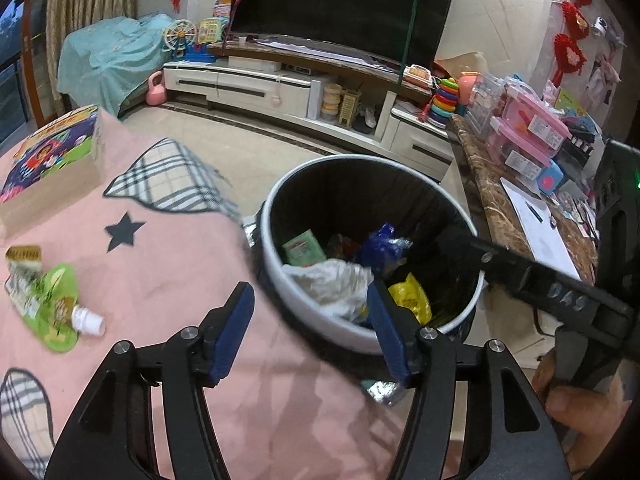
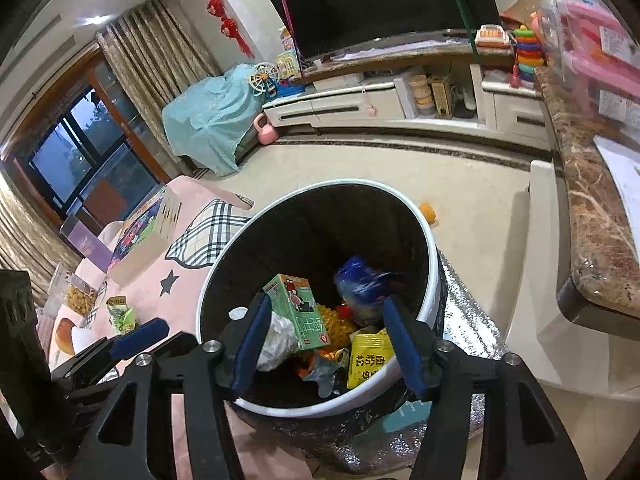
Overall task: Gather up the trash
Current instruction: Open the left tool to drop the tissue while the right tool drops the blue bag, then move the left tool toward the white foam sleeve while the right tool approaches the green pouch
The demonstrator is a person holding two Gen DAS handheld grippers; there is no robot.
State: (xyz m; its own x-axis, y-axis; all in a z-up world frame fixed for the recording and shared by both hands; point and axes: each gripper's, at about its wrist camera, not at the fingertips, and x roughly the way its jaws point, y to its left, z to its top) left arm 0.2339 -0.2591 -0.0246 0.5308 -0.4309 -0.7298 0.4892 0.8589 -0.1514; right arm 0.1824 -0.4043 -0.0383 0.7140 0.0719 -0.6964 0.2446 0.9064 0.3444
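Note:
A round bin with a white rim (image 1: 400,160) (image 2: 431,248) stands beside the pink-clothed table (image 1: 168,280). It holds a green carton (image 2: 298,310), a blue wrapper (image 2: 358,280), a yellow packet (image 2: 370,356) and crumpled white plastic (image 1: 336,280). The blue wrapper looks blurred above the pile. My left gripper (image 1: 310,300) is open and empty at the table edge by the bin. My right gripper (image 2: 326,314) is open and empty over the bin's mouth. A green spouted pouch (image 1: 56,308) (image 2: 122,318) lies on the cloth to the left.
A picture-book box (image 1: 52,152) sits on the table's far left. A marble counter (image 1: 492,200) with pink toy boxes (image 1: 528,128) runs along the right. A TV cabinet (image 1: 280,84) stands behind, across open floor. Silver foil (image 2: 460,360) wraps the bin's base.

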